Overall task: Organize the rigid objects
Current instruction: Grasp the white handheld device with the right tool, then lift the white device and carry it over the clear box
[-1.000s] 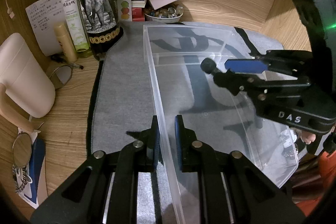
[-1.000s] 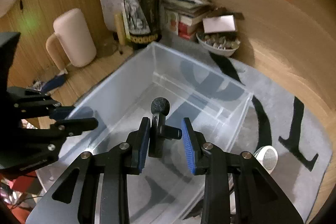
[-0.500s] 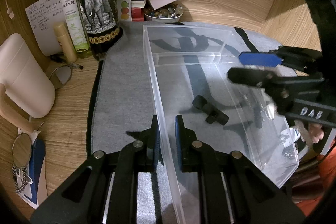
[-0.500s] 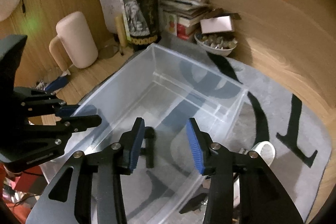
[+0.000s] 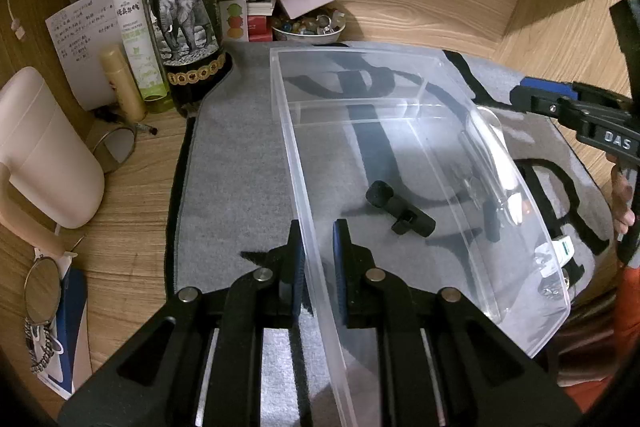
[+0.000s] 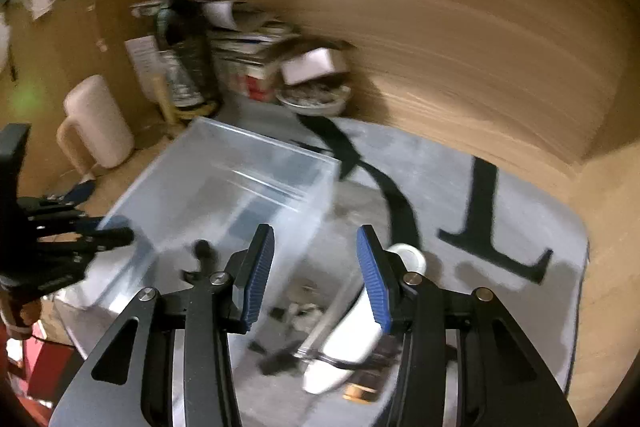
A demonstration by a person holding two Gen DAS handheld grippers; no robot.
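A clear plastic bin stands on a grey mat. My left gripper is shut on the bin's near left wall, which runs between its blue pads. A small black clip-on microphone lies loose on the bin floor. At the right edge of the left wrist view, my right gripper hangs outside the bin's right wall. In the blurred right wrist view, the right gripper stands open with nothing between its fingers. Below it is a small pile: a white curved piece and dark bits. The bin, microphone and left gripper show to its left.
A dark bottle with an elephant label, a green spray bottle and a bowl of beads stand behind the bin by the wooden wall. A cream jug sits left of the mat. A white round thing lies right of the bin.
The right gripper opened and let go of the black microphone, which now lies in the bin. It then drew back to the right, beyond the bin wall. The left gripper has not moved.
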